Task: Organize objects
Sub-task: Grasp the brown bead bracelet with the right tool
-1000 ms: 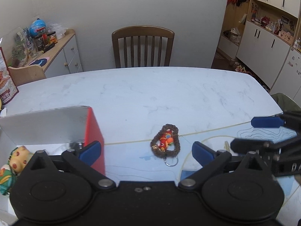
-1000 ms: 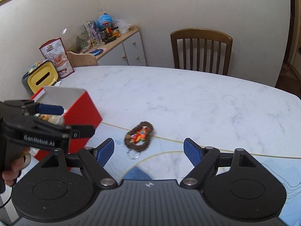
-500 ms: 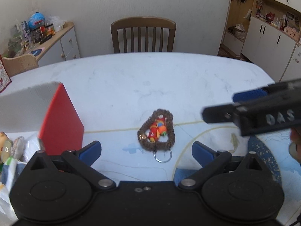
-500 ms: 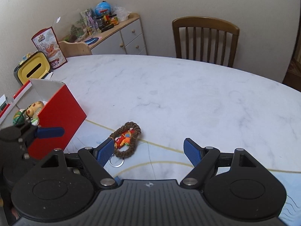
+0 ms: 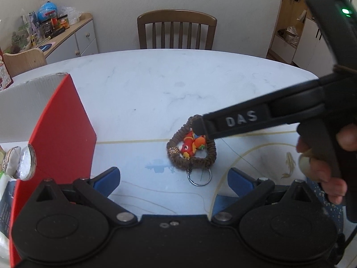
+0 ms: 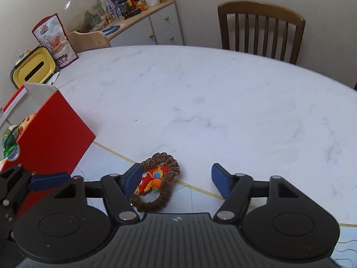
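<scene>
Half a second on, the right gripper (image 6: 177,179) has dropped over the keychain (image 6: 156,183), and its dark arm now crosses the left wrist view and covers the top edge of the braided loop. That keychain (image 5: 191,150), a brown woven ring with a red and orange charm inside and a metal split ring at its near end, lies flat on the white marble table (image 6: 200,93), just beside the red box (image 6: 53,138). From the right wrist view, the gripper's left blue pad sits over the loop's left side and hides part of the charm; whether it touches, I cannot tell. Its jaws stand wide apart, the other pad well off to the right over bare table. The left gripper (image 5: 174,179) hangs back with its jaws apart too, holding nothing, the keychain just ahead between them. A hand (image 5: 323,156) grips the right gripper's handle at the frame's edge, partly cut off. Inside the box only scraps of soft toys (image 6: 13,131) show, too cropped to name. A wooden chair (image 5: 176,30) stands behind the table.
</scene>
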The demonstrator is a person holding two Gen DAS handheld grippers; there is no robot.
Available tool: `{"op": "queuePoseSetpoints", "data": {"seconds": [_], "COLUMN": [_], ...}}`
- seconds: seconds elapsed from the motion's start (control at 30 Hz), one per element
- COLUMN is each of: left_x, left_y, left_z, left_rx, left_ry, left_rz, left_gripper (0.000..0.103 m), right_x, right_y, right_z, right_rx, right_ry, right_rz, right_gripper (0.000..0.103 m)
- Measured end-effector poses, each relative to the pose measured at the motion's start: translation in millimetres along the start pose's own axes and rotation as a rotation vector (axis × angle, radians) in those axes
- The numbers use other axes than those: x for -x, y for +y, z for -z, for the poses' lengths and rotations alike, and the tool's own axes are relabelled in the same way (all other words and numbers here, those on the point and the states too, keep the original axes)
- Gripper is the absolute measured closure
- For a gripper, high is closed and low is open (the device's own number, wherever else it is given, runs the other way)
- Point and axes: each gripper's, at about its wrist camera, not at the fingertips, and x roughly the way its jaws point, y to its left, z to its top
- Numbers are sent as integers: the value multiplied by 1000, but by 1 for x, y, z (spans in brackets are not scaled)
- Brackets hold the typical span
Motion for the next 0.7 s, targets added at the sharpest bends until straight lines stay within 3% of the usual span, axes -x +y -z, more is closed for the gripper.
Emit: {"op": "queuePoseSetpoints", "data": {"seconds": [0.43, 0.7], "left_x": [-9, -12], "left_y": [1, -2], "left_z": [0, -1], "left_rx": [6, 2], "left_ry": [10, 9], "left_rz": [4, 1], "left_gripper": [1, 1], "right_x": [-14, -2], "right_y": [1, 5], "right_z": [-6, -6], "right_rx": [-29, -8], "right_ry": [11, -20], "right_rz": [-60, -69], "right_gripper": [82, 95]}}
